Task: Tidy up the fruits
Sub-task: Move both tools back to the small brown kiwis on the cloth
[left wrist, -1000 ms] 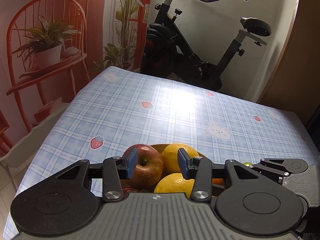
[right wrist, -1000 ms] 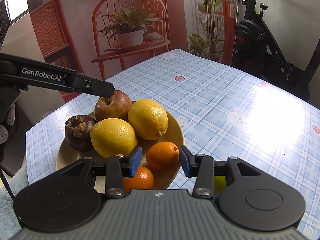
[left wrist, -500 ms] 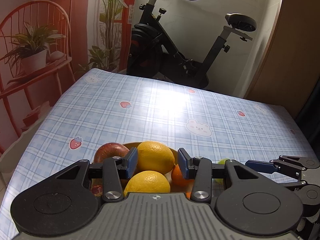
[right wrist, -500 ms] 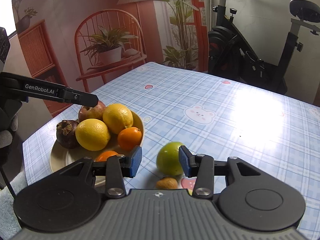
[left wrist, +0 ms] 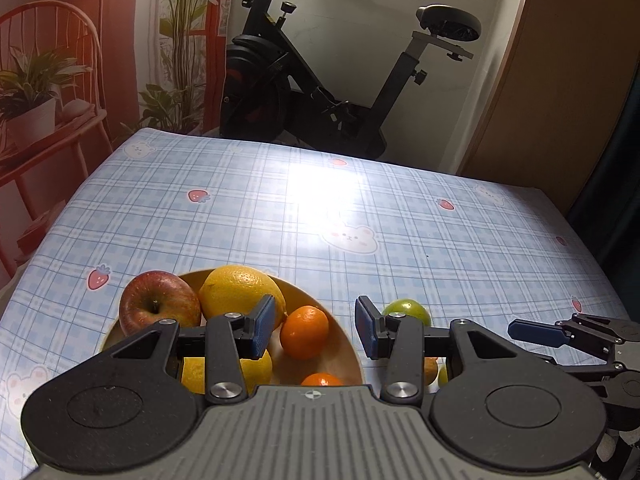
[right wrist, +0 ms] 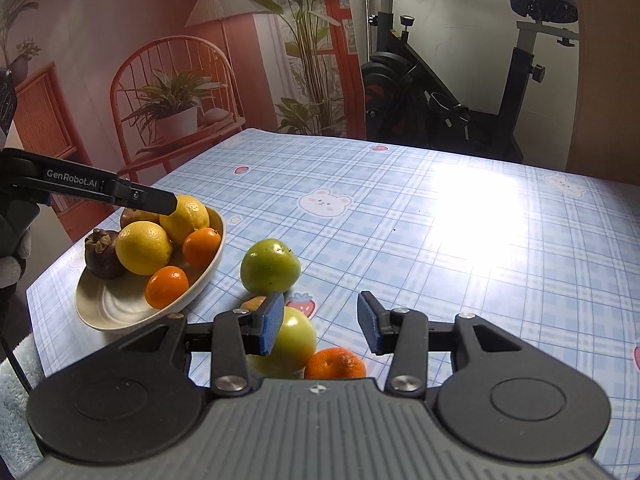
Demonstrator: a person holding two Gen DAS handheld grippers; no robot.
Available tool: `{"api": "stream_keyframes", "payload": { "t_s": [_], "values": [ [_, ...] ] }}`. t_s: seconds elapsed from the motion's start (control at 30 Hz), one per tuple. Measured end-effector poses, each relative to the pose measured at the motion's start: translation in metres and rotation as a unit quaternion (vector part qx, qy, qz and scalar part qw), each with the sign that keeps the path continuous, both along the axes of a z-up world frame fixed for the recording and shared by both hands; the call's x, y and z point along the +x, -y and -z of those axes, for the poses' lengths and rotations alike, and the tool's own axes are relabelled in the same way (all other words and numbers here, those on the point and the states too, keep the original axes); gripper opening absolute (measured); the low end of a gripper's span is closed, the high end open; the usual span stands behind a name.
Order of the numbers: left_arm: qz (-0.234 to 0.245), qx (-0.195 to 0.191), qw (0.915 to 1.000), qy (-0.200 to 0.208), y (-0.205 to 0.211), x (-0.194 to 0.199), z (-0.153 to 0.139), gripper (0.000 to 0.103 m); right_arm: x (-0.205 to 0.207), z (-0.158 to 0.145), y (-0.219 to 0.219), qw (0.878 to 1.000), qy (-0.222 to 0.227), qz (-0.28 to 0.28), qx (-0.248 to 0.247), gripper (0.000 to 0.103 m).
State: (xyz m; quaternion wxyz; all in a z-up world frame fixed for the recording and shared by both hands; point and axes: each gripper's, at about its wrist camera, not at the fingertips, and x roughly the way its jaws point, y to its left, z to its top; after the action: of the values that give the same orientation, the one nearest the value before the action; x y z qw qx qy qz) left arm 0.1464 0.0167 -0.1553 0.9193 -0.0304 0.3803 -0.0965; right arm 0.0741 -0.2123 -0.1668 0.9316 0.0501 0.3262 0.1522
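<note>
Meanwhile both tools hang open and empty: left tool (left wrist: 315, 327) over the bowl (left wrist: 340, 354).

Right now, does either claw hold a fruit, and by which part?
Nothing is held. The left claw and the right claw are both open, with empty gaps above the fruit.

Black exercise bike (left wrist: 320, 92) stands past my table's far edge. Red chair (right wrist: 176, 92) alongside carries a potted plant (right wrist: 176, 108).
</note>
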Motion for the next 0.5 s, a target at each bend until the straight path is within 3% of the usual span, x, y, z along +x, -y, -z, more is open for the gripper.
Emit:
{"api": "stream_keyframes", "payload": {
  "t_s": [0.27, 0.5],
  "values": [
    [0.040, 0.015, 0.9991, -0.006, 0.011, -0.005, 0.006, 0.045, -0.021, -0.004, -0.003, 1.000, -0.002, -0.010, 0.015, 0.044],
    [0.044, 0.013, 0.9989, -0.008, 0.013, -0.011, 0.012, 0.045, -0.041, 0.001, -0.022, 0.999, -0.016, -0.035, 0.004, 0.044]
  ]
}}
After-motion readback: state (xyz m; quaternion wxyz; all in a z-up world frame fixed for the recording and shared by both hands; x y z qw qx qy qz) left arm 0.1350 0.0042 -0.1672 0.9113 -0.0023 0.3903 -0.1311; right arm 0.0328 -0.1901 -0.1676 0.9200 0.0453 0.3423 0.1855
